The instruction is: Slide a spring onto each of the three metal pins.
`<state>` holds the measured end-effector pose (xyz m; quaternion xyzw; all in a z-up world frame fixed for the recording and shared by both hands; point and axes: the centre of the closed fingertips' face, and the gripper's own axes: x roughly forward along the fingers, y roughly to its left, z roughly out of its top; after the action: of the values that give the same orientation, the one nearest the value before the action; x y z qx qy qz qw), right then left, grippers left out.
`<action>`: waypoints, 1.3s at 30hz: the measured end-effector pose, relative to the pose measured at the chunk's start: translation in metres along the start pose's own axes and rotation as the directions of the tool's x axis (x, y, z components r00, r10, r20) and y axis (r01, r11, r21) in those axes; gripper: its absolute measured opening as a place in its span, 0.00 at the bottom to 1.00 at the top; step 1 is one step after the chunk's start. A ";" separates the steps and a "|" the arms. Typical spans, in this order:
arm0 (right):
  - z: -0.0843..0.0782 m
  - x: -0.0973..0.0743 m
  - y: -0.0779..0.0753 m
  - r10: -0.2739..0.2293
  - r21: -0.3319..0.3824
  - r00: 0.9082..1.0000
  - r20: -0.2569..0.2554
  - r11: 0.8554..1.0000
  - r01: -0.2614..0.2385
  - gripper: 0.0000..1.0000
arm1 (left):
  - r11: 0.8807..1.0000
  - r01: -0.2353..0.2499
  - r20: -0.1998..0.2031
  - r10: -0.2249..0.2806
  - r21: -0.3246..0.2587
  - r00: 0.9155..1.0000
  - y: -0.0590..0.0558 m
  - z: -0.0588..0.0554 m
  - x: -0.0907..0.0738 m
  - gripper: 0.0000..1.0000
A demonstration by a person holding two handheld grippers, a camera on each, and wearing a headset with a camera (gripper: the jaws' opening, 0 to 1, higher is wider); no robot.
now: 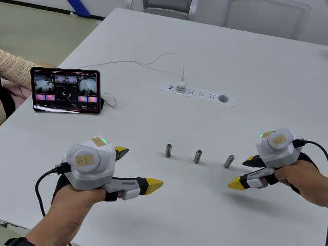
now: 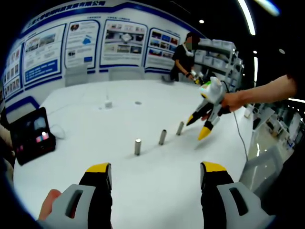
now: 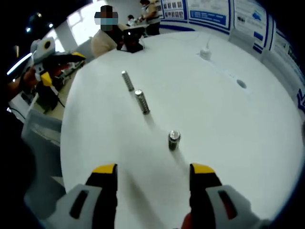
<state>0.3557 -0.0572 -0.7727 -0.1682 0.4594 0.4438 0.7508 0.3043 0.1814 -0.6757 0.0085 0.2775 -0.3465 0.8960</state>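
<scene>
White table (image 1: 230,61) spreads across all views. The left gripper view alone adds a wall of posters (image 2: 95,43), shelves (image 2: 219,52) and a person (image 2: 183,57) standing by them. The right gripper view alone shows a seated person (image 3: 105,40) at the far edge; the head view gives just that person's sleeve (image 1: 13,69), plus a chair (image 1: 164,7) beyond the table.

A lit tablet (image 1: 65,90) stands near the left edge. A power strip (image 1: 197,94) lies mid-table, with a plug (image 1: 181,87) and a cable (image 1: 148,60) running away from it.

The left gripper (image 1: 139,167) rests low on the left with its jaws spread, holding nothing. The right gripper (image 1: 242,172) is on the right, jaws likewise apart and empty.

Three pins (image 1: 198,156) stand upright in a row between them, apart from both. Each looks coiled, as with springs (image 3: 142,102) round them. Bare tabletop separates each gripper from the row.
</scene>
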 end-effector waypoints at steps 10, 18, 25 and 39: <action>0.011 -0.016 0.019 -0.017 0.065 0.993 0.120 0.998 0.009 0.71 | 1.000 -0.001 0.024 0.001 0.007 1.000 0.004 0.006 -0.004 0.81; 0.015 -0.026 0.037 -0.041 0.128 0.977 0.207 0.992 0.014 0.74 | 1.000 0.012 0.029 -0.012 0.010 0.999 0.002 0.006 -0.006 0.82; 0.012 -0.038 0.048 -0.074 0.183 0.963 0.260 0.983 0.026 0.77 | 0.999 0.033 0.025 -0.034 0.005 0.999 0.000 0.004 -0.002 0.82; 0.004 -0.052 0.074 -0.121 0.292 0.931 0.345 0.956 0.016 0.82 | 0.996 0.062 -0.018 -0.064 -0.071 0.998 0.001 -0.006 0.004 0.86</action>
<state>0.2875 -0.0400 -0.7156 0.0092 0.3673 0.3696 0.8535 0.3040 0.1811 -0.6831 -0.0282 0.2988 -0.3645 0.8815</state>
